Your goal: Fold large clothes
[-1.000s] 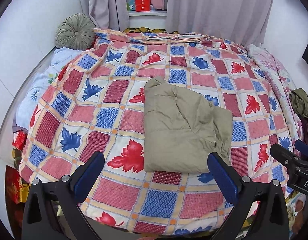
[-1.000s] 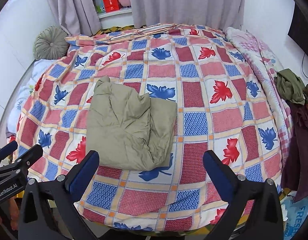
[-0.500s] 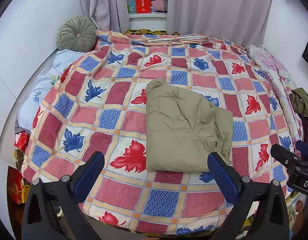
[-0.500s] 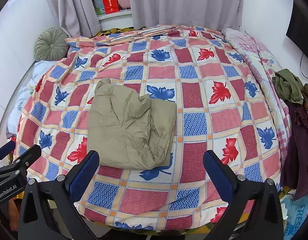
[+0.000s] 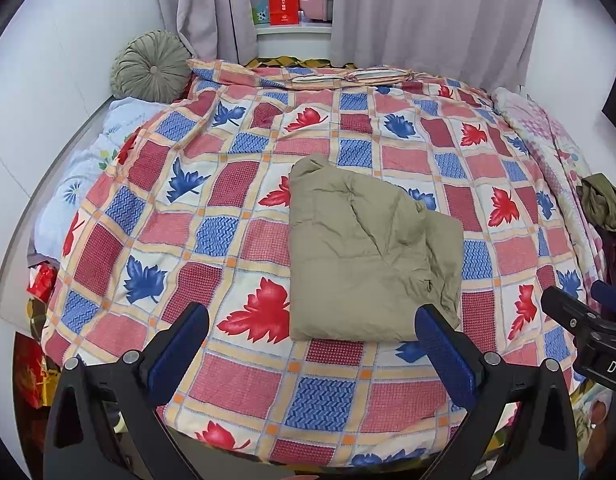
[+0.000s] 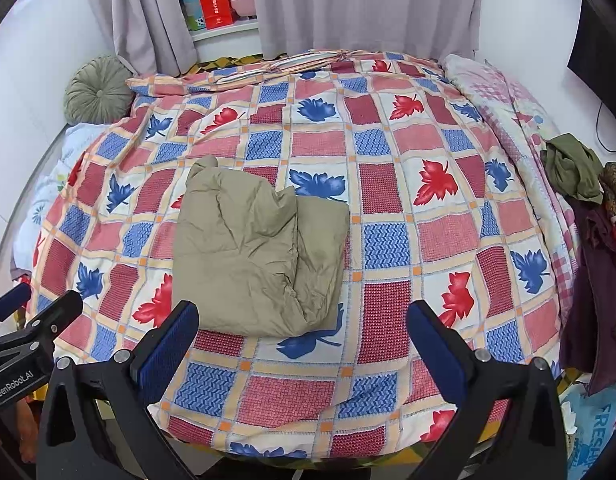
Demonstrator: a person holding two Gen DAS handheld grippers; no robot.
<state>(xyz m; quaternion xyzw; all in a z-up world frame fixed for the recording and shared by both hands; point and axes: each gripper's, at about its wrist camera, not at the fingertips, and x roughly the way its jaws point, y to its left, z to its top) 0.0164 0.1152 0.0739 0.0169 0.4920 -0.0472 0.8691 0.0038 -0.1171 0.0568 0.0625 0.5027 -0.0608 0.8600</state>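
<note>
Both wrist views face the bed [image 5: 244, 168] from its foot

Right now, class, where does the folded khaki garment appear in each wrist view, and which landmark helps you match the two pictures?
Left wrist view: the garment lies right of centre on the quilt, just beyond the right-hand finger of the left gripper.
Right wrist view: the garment lies left of centre, just beyond the left-hand finger of the right gripper.
Shared landmark: the round green cushion at the far left.
</note>
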